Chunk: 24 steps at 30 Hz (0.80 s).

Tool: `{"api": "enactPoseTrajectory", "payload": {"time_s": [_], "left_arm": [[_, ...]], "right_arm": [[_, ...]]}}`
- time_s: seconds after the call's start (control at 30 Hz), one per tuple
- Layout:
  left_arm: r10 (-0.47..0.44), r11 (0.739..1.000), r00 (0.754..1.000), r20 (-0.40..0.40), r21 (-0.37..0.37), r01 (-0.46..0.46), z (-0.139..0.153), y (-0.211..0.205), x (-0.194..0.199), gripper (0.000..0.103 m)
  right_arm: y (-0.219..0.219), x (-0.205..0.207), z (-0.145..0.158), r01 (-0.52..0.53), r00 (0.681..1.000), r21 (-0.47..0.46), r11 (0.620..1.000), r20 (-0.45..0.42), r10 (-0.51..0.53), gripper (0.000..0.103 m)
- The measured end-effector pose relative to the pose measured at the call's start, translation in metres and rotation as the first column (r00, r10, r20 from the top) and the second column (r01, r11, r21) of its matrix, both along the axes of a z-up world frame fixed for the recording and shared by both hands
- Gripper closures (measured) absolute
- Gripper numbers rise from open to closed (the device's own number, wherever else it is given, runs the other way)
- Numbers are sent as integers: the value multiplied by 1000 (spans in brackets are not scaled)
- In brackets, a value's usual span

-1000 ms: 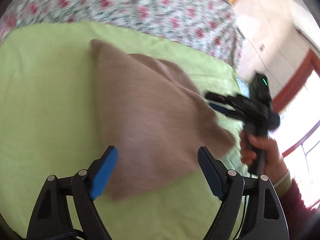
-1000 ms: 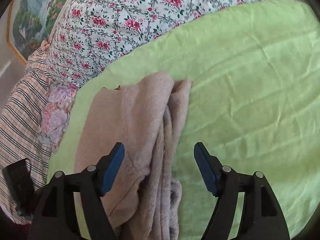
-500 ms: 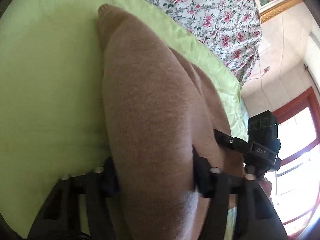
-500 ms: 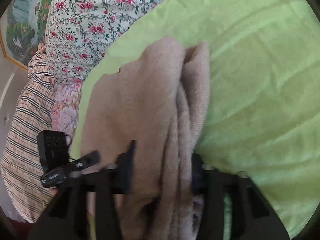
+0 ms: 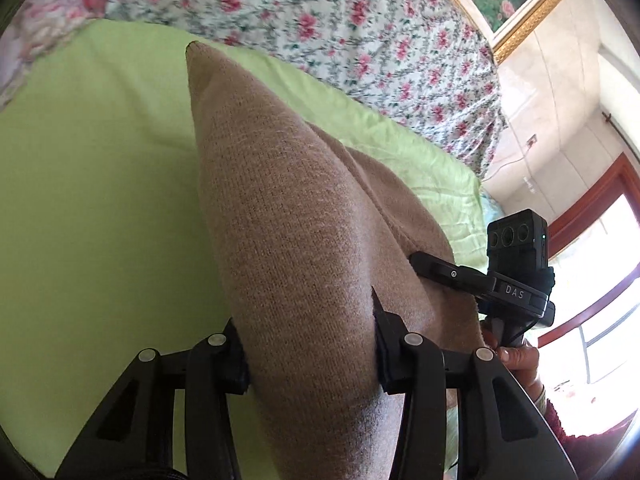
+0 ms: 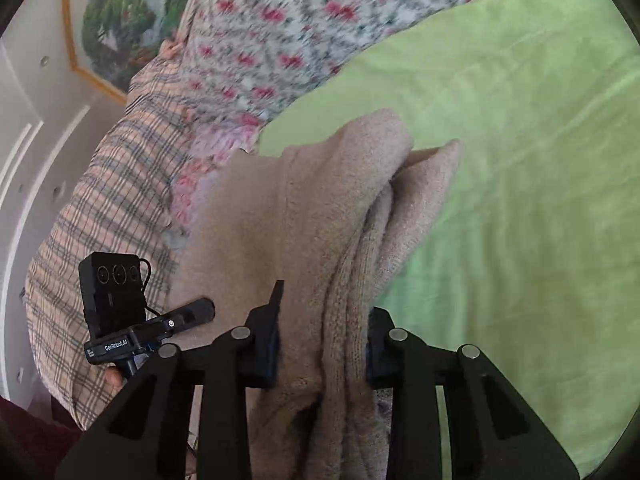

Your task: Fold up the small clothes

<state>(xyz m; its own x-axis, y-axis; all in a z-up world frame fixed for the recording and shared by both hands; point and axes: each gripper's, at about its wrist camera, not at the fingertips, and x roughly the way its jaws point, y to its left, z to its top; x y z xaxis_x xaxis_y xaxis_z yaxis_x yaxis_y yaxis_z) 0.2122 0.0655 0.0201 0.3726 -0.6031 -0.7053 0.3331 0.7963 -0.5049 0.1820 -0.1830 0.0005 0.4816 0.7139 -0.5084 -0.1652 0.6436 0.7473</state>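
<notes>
So both sets of tongs are clamped on the same tan knit sweater (image 5: 288, 240), and their jaws have just been closing with the fabric bunched between them. The left tongs (image 5: 310, 354) pinch a thick smooth fold right at the near end, and the sweater's long axis runs straight away from them to a pointed corner far out on the lime-green bed sheet (image 5: 100, 184). The right tongs (image 6: 322, 346) grip the neighbouring near corner, where several layers stack up like pages. Seems equally close to either hand, and I'd guess the next move is carrying that near edge toward the far corner. The knit is soft, fuzzy and ribbed, so it'll probably sag and slump. The sheet under the sweater is lightly creased cotton; beyond the sweater is a floral quilt (image 5: 360, 20), plus a plaid blanket (image 6: 108, 208) off to the side.
</notes>
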Motion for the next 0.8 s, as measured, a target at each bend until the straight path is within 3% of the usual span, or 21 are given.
{"api": "enactPoseTrajectory", "payload": {"time_s": [0.2, 0.27, 0.3, 0.33, 0.37, 0.47, 0.53, 0.6, 0.7, 0.73, 0.8], "left_arm": [[71, 997, 994, -81, 7, -71, -37, 47, -15, 57], [82, 997, 991, -101, 6, -82, -53, 52, -18, 51], [91, 996, 990, -104, 10, -91, -59, 52, -19, 41], [103, 995, 989, -107, 15, -102, -61, 53, -19, 30], [121, 993, 986, -115, 20, -119, -63, 54, -19, 26], [142, 989, 984, -112, -12, -144, -57, 62, -15, 24], [160, 987, 984, -81, -4, -161, -49, 69, -7, 23], [192, 981, 980, -59, 2, -192, -42, 77, 6, 23], [231, 973, 972, -38, 10, -231, -36, 84, 28, 23], [243, 970, 969, -35, 19, -242, -37, 86, 36, 23], [254, 967, 966, -44, 29, -253, -40, 84, 52, 23]], "right_arm": [[38, -4, -29, -35, 998, -33, 999, -53, 34, 71], [37, -6, -36, -21, 998, -48, 999, -62, 18, 70], [36, -8, -41, -9, 997, -52, 999, -72, 5, 69], [35, -9, -45, -3, 997, -54, 999, -82, -2, 64], [35, -10, -46, 2, 996, -54, 999, -89, -6, 59], [27, -12, -35, 27, 995, -120, 992, -87, -38, 44], [20, -11, -21, 59, 997, -164, 985, -43, -67, 43], [15, 2, -6, 98, 995, -180, 979, 12, -97, 43], [21, 32, 0, 104, 995, -185, 977, 27, -100, 44], [26, 46, -3, 93, 996, -187, 978, 21, -91, 48], [35, 63, -11, 65, 997, -198, 978, -17, -70, 69]]}}
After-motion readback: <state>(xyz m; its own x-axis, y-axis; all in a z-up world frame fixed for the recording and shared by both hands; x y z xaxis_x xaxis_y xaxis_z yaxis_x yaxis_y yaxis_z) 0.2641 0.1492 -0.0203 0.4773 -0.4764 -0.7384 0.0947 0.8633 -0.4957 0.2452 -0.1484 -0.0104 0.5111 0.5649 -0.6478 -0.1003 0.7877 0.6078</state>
